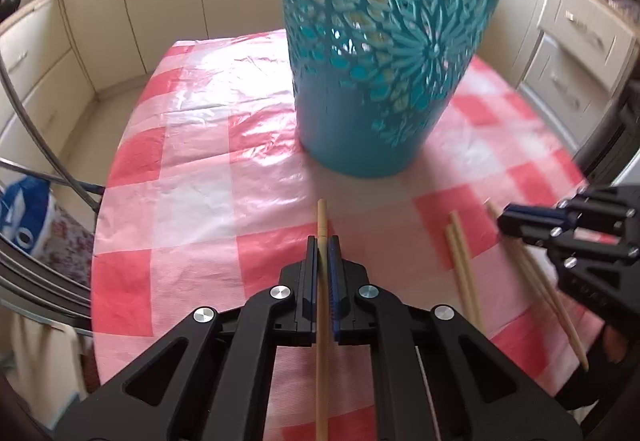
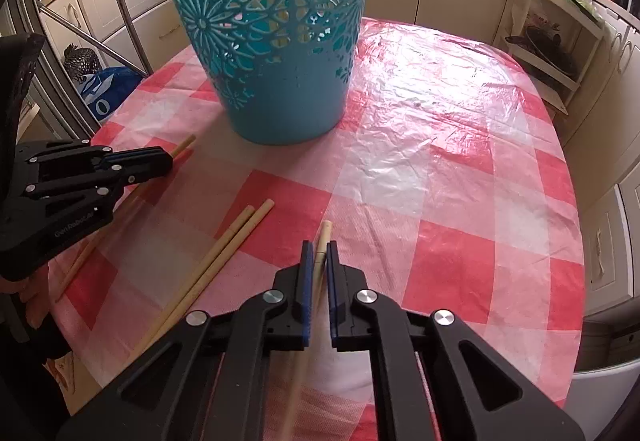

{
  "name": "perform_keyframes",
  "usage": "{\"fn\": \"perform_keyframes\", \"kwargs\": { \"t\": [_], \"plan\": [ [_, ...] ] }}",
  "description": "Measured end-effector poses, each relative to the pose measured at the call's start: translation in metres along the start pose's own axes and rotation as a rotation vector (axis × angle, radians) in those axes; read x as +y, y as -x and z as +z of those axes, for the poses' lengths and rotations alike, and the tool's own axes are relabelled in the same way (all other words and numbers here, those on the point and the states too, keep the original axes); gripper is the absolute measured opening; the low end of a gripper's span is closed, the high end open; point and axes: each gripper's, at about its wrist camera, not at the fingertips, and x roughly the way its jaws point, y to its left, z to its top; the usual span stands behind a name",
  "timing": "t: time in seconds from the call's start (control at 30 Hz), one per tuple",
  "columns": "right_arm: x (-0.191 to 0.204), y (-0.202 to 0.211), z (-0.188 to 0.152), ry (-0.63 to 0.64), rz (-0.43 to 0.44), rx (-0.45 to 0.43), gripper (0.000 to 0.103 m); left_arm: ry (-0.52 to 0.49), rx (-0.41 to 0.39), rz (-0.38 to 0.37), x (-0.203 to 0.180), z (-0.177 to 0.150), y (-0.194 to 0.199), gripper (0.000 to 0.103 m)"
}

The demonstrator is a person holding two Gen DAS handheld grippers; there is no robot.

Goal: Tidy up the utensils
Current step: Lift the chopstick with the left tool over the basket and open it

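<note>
Left wrist — chopstick (image 1: 322, 237) inside gripper (image 1: 323, 241).

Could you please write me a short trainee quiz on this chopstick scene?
1. True or false: the teal basket lies on its side.
2. What does the left gripper hold?
3. How many chopsticks lie as a loose pair on the tablecloth between the grippers? A) two B) five

Key:
1. False, it stands upright.
2. One chopstick; the right gripper also grips a chopstick.
3. A.
</note>
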Motion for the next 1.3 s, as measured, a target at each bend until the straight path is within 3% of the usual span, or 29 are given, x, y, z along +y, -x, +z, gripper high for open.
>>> {"fn": "perform_keyframes", "kwargs": {
  "t": [0.2,0.5,1.17,1.3],
  "plan": [
    [0.001,-0.002,-0.002,0.012,-0.007,0.025,0.007,0.058,0.026,-0.019,0.009,0.0,-0.006,0.005],
    [0.003,0.0,-0.003,0.023,-0.014,0.049,0.007,-0.045,0.028,0.053,-0.006,0.0,-0.01,0.006],
    [0.004,0.0,-0.004,0.017,-0.014,0.033,0.007,-0.124,0.021,-0.016,-0.025,0.0,0.0,0.005],
    [0.004,0.0,-0.003,0.011,-0.009,0.032,0.007,-0.132,0.001,-0.104,-0.029,0.003,0.01,0.005]
  ]
}}
